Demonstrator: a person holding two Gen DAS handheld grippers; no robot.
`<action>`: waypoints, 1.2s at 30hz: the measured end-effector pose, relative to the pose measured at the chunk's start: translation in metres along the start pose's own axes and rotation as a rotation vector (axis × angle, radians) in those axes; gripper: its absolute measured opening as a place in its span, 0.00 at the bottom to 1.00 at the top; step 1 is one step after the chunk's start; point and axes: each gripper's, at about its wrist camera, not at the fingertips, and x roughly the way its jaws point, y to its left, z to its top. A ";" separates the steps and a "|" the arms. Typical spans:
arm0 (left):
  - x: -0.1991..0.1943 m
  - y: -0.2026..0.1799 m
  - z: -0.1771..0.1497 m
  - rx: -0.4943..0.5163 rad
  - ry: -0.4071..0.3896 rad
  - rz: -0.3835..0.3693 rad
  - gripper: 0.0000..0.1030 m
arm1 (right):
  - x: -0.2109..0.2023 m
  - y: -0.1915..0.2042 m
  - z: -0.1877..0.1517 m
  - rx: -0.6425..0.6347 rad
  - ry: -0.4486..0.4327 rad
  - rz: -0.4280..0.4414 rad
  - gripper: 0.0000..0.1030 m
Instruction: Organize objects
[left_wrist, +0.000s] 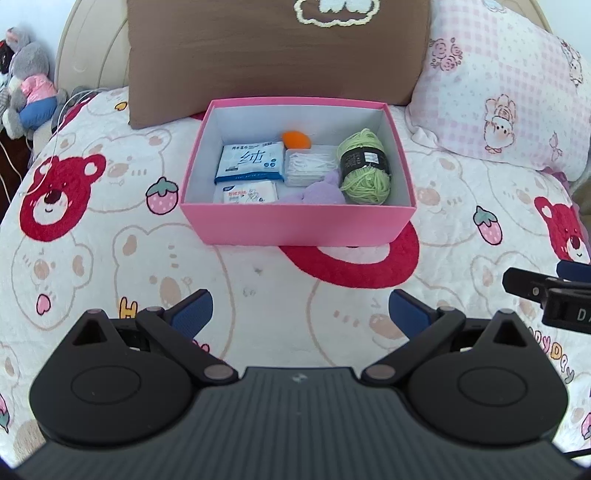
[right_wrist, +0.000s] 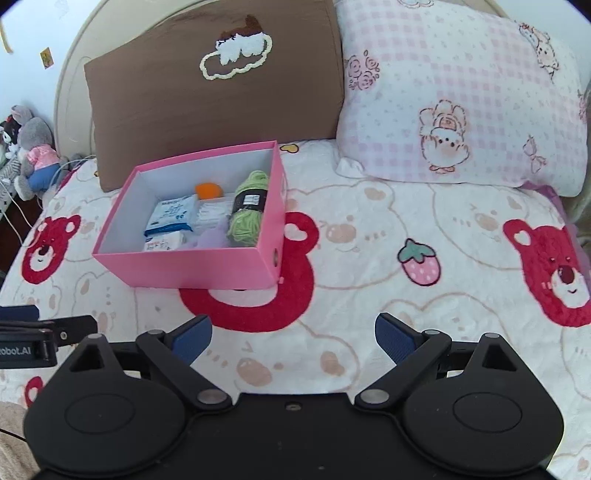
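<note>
Both tools hover empty over the bear-print bed blanket (left_wrist: 258, 295): the left tool (left_wrist: 301, 314) and the right tool (right_wrist: 293, 338) each have their blue-padded fingers spread wide. Straight ahead of the left tool, and ahead-left of the right, sits the open pink cardboard box (left_wrist: 299, 225), holding a green yarn skein (left_wrist: 364, 166), tissue packs (left_wrist: 251, 162), a purple plush (left_wrist: 317, 192) and an orange ball (left_wrist: 295, 139). Beyond it lean a brown cushion (left_wrist: 273, 51) and a pink checked pillow (left_wrist: 502, 96).

Purple soft item (left_wrist: 317, 190) half hidden by pink box (left_wrist: 295, 225) wall; packet (left_wrist: 249, 192) print unreadable.
</note>
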 end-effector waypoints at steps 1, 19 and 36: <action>0.000 -0.001 0.001 0.004 0.001 -0.001 1.00 | -0.001 -0.001 0.000 0.000 0.000 -0.001 0.94; 0.013 -0.007 0.002 0.001 0.048 -0.016 1.00 | -0.001 0.003 -0.002 -0.044 -0.003 0.031 0.94; 0.020 0.003 0.003 -0.021 0.072 0.007 1.00 | -0.001 -0.001 -0.003 -0.063 -0.005 -0.035 0.94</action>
